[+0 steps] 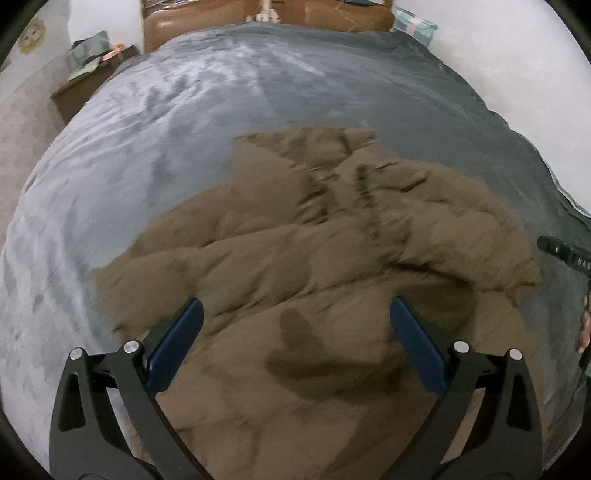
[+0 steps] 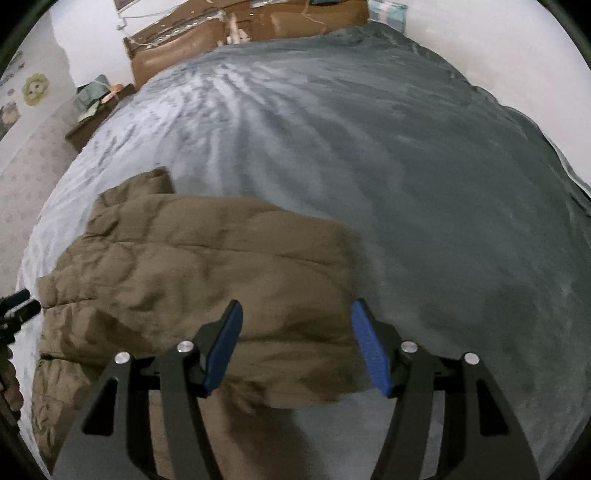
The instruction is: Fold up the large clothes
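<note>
Nearby, headboard (image 1: 266, 26) beyond grey blanket (image 1: 184, 110).

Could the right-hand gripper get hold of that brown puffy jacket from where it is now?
Probably yes. The right gripper hangs open just above the brown jacket at its edge on the grey blanket, with nothing between them. The jaws hold nothing.

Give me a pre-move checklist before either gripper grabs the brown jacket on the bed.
1. Left gripper open, nothing between its fingers: ok.
2. Right gripper open, nothing gripped: ok.
3. Brown jacket lies wholly on the grey blanket: ok.
4. Jacket flat and smoothed: not ok, it is rumpled.
5. Right gripper lined up with the jacket's edge: ok, the edge runs between its fingers.
6. Jacket zipped or open: cannot tell.
</note>
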A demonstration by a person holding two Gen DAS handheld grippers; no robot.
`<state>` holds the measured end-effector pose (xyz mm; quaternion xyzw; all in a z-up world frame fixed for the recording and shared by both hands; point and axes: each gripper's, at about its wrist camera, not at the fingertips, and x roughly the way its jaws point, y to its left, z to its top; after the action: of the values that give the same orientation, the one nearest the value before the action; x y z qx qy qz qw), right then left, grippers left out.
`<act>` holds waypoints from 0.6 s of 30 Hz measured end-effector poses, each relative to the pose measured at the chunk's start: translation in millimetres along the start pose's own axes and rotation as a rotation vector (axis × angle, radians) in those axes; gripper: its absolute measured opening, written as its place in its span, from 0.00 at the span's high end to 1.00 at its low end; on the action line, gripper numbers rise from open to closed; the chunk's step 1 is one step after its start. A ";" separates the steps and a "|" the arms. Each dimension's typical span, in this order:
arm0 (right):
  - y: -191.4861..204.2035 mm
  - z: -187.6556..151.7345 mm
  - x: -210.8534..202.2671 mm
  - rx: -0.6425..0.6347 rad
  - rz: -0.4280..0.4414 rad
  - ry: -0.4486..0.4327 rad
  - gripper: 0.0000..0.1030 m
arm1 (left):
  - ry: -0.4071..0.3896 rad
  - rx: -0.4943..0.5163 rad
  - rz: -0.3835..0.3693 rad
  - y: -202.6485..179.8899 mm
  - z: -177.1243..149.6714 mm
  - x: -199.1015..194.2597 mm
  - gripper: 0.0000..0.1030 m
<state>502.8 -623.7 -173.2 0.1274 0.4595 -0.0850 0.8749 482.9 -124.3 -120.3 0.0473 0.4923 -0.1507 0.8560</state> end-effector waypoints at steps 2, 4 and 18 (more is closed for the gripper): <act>-13.8 -2.8 3.5 0.011 -0.014 0.010 0.40 | 0.005 0.023 0.000 -16.2 9.4 8.0 0.03; -26.5 -6.3 10.1 0.018 -0.031 0.024 0.40 | 0.010 0.057 0.018 -33.8 19.6 19.5 0.03; -22.4 -16.6 38.3 -0.047 0.062 0.109 0.51 | 0.076 0.226 0.051 -94.0 42.8 72.0 0.53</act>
<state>505.4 -641.3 -217.1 0.1254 0.5040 -0.0399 0.8536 523.6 -238.6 -153.8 0.1616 0.5030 -0.1813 0.8294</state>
